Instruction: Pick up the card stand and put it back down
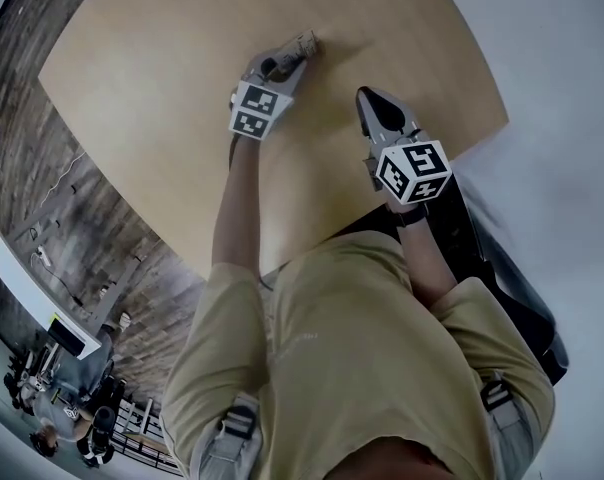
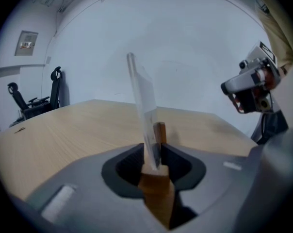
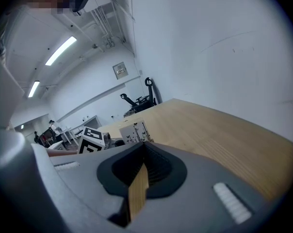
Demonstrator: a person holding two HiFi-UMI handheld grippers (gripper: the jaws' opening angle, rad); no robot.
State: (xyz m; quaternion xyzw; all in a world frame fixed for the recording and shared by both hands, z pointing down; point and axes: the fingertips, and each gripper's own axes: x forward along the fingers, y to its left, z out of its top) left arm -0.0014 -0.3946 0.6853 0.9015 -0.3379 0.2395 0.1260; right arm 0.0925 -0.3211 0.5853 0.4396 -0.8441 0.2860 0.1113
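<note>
- Left tongs grip the wooden foot of the card stand, jaws drawn narrow. The stand's clear panel rises beyond the jaw tips, its top leaning slightly to their left.
- Whether the foot touches the table beneath these tongs cannot be told. In the head view it sits low against the wood.
- Right tongs are closed and empty, with only a thin slit of tabletop showing between the jaws. They hang over the table, well to the right of the left pair and clear of the stand.
- Ahead and to the left of the left tongs, bare wood runs wide to the far rim.
- Just right of the right tongs the table's edge cuts close, a white wall beyond it.
- Behind the right tongs, at the near edge, stands a black chair.
</note>
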